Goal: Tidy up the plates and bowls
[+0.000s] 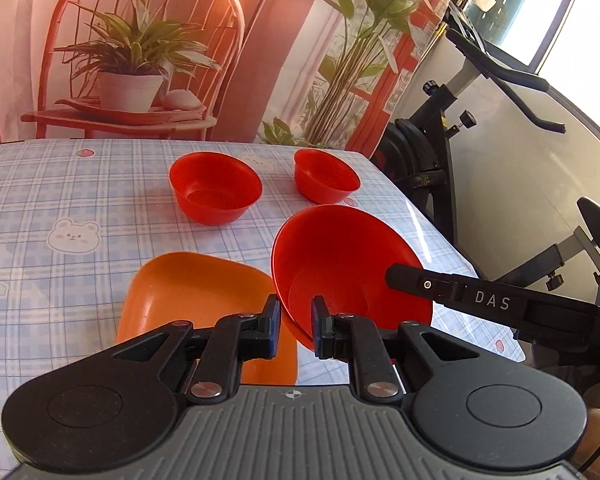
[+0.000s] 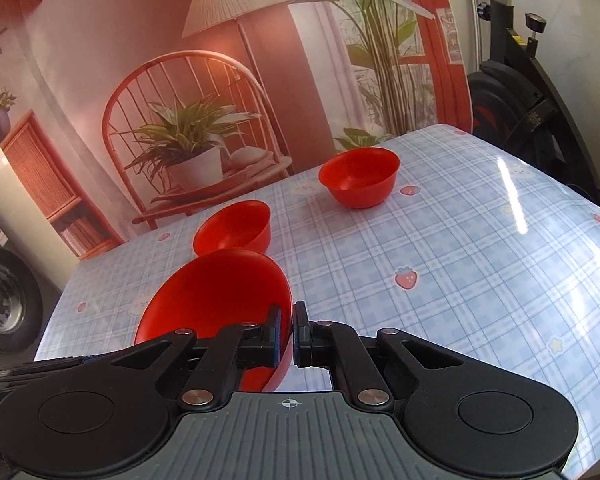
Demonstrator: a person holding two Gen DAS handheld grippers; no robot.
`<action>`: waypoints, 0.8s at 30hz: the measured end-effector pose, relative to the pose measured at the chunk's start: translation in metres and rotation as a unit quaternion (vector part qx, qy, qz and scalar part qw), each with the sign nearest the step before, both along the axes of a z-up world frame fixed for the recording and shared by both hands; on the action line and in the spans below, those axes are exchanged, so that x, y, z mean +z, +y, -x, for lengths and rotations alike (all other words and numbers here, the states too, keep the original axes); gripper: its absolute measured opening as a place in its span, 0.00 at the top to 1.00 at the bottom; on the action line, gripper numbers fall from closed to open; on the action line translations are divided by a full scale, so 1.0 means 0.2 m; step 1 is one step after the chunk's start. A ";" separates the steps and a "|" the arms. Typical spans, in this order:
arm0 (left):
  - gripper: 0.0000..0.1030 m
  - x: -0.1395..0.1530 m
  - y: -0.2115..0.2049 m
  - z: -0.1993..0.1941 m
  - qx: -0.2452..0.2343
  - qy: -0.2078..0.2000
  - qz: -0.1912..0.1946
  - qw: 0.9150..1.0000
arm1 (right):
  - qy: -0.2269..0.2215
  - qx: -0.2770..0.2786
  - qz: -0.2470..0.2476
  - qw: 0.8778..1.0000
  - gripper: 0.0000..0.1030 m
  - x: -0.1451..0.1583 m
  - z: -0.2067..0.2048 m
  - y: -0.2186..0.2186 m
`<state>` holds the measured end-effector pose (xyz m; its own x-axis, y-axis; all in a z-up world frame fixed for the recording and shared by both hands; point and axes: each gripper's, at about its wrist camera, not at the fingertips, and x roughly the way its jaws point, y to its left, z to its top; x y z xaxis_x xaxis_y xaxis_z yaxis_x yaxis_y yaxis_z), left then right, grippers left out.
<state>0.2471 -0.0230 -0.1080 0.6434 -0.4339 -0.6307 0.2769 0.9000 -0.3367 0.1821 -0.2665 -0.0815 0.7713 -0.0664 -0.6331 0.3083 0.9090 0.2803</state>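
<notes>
Red bowl (image 1: 340,264) glossy, tilted, we see its rim pinched by both left gripper (image 1: 296,326) and right gripper (image 2: 293,334) (orange plate (image 1: 188,292) beside).

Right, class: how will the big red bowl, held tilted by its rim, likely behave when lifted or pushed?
Probably light and stiff: the right gripper pinches only the thin rim of the big red bowl, with no visible bending. Its smooth, plastic-looking wall may slip or pivot in that pinch. Pushed, it would likely slide on the shiny tablecloth.
</notes>
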 end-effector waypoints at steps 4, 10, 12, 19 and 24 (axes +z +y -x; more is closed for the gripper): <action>0.83 0.03 0.10 -0.08 0.020 -0.002 0.006 1.000 | -0.002 0.032 0.018 0.999 0.95 0.03 -0.16 0.07; 0.83 0.02 0.17 -0.18 0.040 0.003 -0.002 0.999 | 0.001 0.053 0.029 0.998 0.94 0.01 -0.35 0.12; 0.83 0.01 0.19 -0.22 0.041 0.006 -0.004 0.999 | 0.003 0.056 0.028 0.998 0.94 0.00 -0.40 0.12; 0.83 -0.02 0.19 -0.39 0.031 0.007 -0.018 0.999 | 0.008 0.061 0.026 0.998 0.94 -0.06 -0.56 0.07; 0.83 -0.02 0.16 -0.52 0.024 0.004 -0.020 0.999 | 0.004 0.057 0.022 0.998 0.94 -0.08 -0.68 0.00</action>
<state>0.3508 0.0099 -0.1125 0.6579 -0.3761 -0.6524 0.2296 0.9253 -0.3019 0.3180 -0.2656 -0.0966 0.7701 -0.0066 -0.6378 0.2047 0.9496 0.2374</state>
